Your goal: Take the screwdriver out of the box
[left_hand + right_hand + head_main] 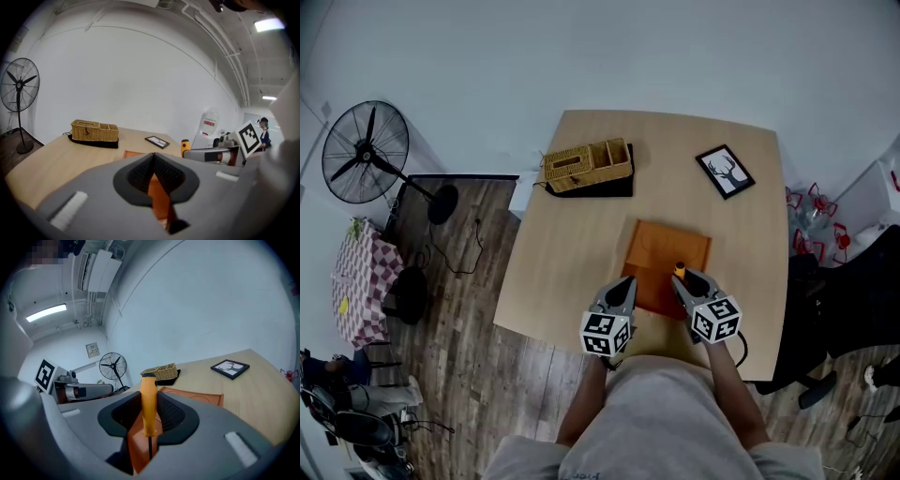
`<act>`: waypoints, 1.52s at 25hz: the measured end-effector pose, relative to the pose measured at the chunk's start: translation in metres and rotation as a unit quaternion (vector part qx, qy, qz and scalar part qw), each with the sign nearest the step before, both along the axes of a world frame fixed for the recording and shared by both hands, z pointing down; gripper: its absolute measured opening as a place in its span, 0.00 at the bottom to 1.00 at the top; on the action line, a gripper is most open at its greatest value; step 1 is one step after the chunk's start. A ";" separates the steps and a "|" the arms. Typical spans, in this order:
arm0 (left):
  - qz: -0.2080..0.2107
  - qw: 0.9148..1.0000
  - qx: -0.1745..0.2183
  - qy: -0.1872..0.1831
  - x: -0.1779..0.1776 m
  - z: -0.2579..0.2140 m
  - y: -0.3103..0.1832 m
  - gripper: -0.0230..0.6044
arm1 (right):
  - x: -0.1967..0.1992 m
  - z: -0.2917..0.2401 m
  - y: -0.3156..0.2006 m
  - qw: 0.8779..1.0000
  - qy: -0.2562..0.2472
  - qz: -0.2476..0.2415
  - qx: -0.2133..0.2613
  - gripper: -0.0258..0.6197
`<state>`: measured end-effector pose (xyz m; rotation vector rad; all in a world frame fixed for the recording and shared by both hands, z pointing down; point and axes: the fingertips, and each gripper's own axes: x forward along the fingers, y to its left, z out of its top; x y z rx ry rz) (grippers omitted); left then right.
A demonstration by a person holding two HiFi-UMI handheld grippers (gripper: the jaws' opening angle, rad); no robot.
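On the surface [572,206] lies the orange box [666,246]. Over its near edge the right gripper [691,280] has its jaws clamped on the screwdriver [148,399] handle, shaft down: lift straight up until clear. The left gripper [153,159] has its jaws together, empty.

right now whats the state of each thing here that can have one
screwdriver: upright, clamped in right gripper
right gripper: shut on screwdriver
left gripper: shut on box lid
box: open, lid raised
fan: blades look still
picture frame: lying flat
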<state>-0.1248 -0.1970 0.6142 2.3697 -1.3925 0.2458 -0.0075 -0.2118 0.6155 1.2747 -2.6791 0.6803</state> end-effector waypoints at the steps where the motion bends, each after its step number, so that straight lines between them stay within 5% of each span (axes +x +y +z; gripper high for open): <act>1: 0.000 1.000 0.001 0.001 0.001 0.000 -0.001 0.12 | 0.001 0.001 0.001 1.000 -0.003 0.001 -0.001 0.20; 38: 0.002 1.000 -0.018 -0.004 0.001 0.013 0.005 0.12 | -0.010 0.016 0.017 1.000 0.013 -0.024 0.001 0.20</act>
